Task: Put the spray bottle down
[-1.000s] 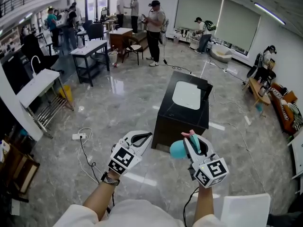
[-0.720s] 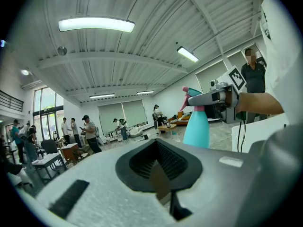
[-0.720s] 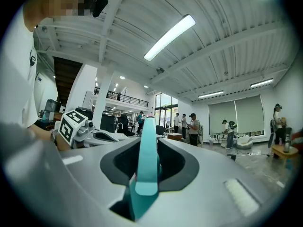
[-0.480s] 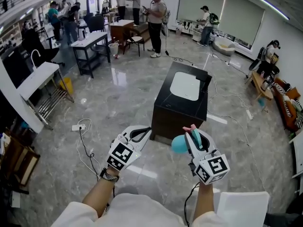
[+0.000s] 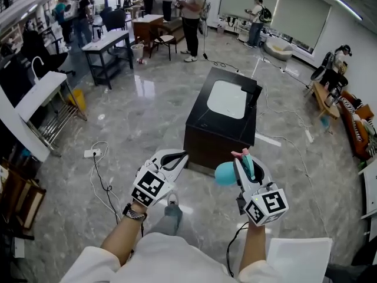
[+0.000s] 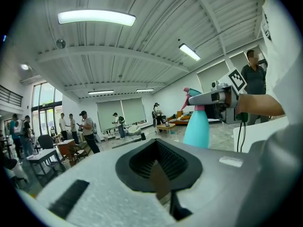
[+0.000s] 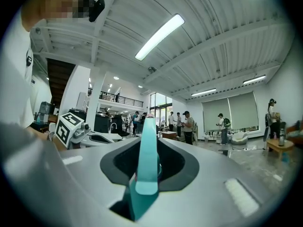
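A teal spray bottle with a pink nozzle hangs in the air, my right gripper shut on its neck. In the right gripper view the teal neck stands upright between the jaws. My left gripper is held level beside it, apart from the bottle, jaws together with nothing in them. The left gripper view shows its closed jaws, with the bottle hanging below the right gripper off to the right. A black table with a white mat stands just ahead of both grippers.
Grey marble floor with a power strip and cable lies at the left. A white counter, desks and several people stand further back. A white sheet lies at the lower right. The person's shoe shows below the grippers.
Both grippers have moved forward with the person, and the black table now sits closer. The bottle stays in the right gripper. A shoe has come into view.
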Available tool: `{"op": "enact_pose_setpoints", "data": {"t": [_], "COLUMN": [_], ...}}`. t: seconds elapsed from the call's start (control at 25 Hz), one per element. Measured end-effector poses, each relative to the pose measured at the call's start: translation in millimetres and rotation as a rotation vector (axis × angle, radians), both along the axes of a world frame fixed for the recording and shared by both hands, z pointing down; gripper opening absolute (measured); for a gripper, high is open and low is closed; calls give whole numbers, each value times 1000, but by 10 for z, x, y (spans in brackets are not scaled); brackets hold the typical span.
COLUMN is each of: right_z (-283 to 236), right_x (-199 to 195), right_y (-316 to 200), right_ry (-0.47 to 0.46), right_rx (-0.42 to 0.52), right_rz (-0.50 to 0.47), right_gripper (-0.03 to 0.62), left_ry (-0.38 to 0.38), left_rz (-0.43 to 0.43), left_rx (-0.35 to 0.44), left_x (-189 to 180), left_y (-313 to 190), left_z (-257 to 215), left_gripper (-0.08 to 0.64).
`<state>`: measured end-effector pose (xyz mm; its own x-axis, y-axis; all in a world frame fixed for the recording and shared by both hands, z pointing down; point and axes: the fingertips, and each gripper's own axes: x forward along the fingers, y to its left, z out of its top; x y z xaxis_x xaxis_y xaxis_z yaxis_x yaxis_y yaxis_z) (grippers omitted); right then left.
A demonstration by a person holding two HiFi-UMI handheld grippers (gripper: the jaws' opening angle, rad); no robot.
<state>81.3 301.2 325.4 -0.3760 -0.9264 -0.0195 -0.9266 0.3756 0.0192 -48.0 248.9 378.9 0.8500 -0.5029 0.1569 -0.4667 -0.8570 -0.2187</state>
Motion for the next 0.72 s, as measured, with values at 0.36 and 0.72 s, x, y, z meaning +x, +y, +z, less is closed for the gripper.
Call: {"op": "enact_pose_setpoints", "data": {"t": [0.36, 0.72], "right_z": [92, 43], "right_x": [357, 617], "right_y": [-1151, -2377], "right_ry": [17, 8], "right_rx": [-9, -19], "right_rz": [31, 51], "right_gripper": [100, 98], "left_ry": [21, 26], "left_rz": [32, 33], "left_rx": [2, -9], "left_x": [437, 656], "left_y": [-1223, -2520], "left_z": [77, -46], "left_gripper": [5, 5]}}
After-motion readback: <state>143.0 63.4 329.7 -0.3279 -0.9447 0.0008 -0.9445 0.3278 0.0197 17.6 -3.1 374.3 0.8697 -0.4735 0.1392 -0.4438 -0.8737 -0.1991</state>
